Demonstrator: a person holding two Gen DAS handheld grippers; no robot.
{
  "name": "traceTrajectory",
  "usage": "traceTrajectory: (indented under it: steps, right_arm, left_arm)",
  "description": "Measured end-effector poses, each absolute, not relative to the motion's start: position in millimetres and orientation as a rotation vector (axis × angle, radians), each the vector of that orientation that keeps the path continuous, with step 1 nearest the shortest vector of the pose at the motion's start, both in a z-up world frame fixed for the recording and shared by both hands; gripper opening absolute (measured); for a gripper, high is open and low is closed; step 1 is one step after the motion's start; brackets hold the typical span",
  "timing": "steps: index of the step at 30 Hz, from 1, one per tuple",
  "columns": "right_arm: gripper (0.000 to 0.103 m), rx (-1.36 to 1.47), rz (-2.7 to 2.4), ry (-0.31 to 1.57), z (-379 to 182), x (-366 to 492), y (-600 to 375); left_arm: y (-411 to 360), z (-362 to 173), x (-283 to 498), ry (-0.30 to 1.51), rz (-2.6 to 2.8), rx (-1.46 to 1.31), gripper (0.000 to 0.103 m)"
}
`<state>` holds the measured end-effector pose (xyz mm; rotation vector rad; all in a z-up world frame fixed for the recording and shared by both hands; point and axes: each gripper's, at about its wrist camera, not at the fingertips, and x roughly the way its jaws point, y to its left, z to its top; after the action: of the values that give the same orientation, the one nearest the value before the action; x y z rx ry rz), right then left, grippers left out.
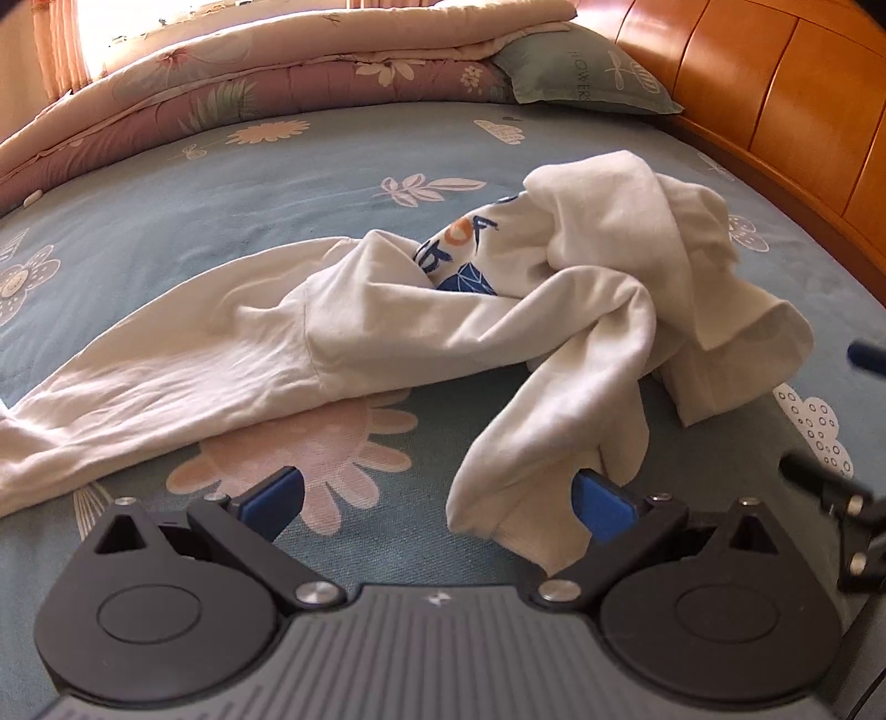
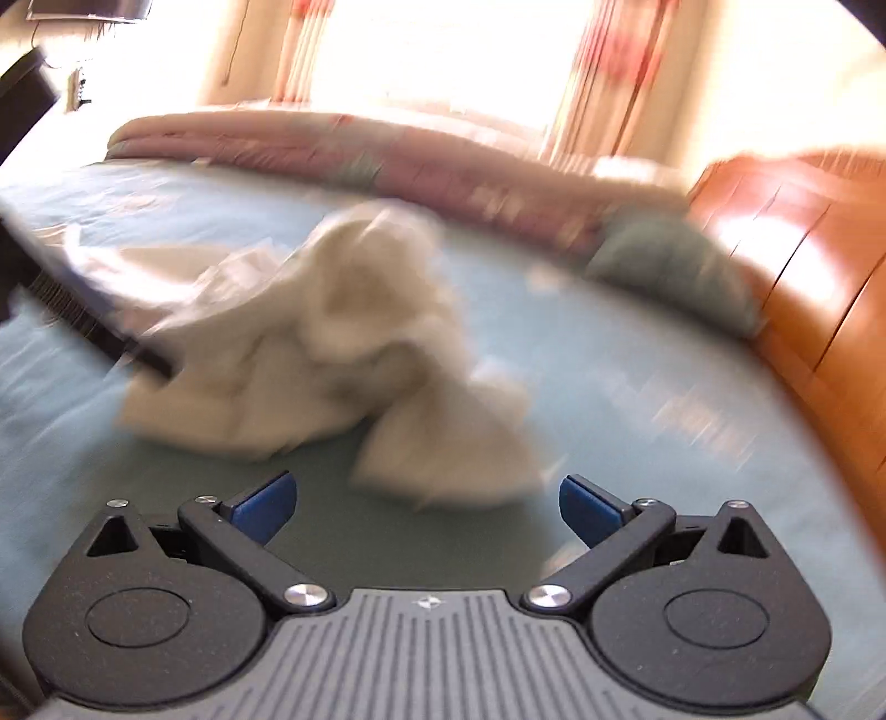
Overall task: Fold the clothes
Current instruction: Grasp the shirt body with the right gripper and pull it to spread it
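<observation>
A crumpled white long-sleeved shirt (image 1: 443,321) with a blue and orange print lies on the blue floral bedsheet (image 1: 166,260). One sleeve stretches out to the left. The other sleeve's cuff (image 1: 515,498) hangs down between the blue pads of my left gripper (image 1: 437,501), which is open, the cuff touching its right pad. In the blurred right wrist view the same shirt (image 2: 310,354) sits heaped just ahead of my right gripper (image 2: 426,504), which is open with a fold of cloth near its right pad but nothing clamped. Part of the right gripper (image 1: 841,498) shows at the left wrist view's right edge.
A folded pink floral quilt (image 1: 249,94) and a green pillow (image 1: 581,72) lie at the far side of the bed. A wooden headboard (image 1: 775,111) curves along the right. A bright curtained window (image 2: 443,50) is behind the bed. The left gripper's body (image 2: 83,299) crosses the right view's left side.
</observation>
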<state>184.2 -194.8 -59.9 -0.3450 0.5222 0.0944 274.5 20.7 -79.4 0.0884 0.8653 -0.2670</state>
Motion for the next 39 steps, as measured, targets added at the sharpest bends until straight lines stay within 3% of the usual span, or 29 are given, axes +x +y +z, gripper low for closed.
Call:
traceTrajectory:
  steps: [4,10,23,27,39]
  right_arm:
    - [0.103,-0.5,0.044,0.513,-62,222,-192]
    - [0.103,-0.494,-0.066,0.525,-73,258,-207]
    - [0.103,-0.277,-0.297,0.554,-52,263,-319]
    - [0.103,-0.068,-0.365,0.604,-50,261,-360]
    - [0.103,-0.006,-0.606,0.608,-39,287,-444]
  left_arm:
    - [15,-77,270,0.852,-0.264,0.055,0.102]
    - [13,-75,269,0.852,-0.244,0.055,0.102]
    - [7,-75,270,0.865,-0.261,0.048,0.102]
    - [7,-74,269,0.866,-0.263,0.042,0.102]
    - [7,-75,267,0.87,-0.272,0.038,0.102]
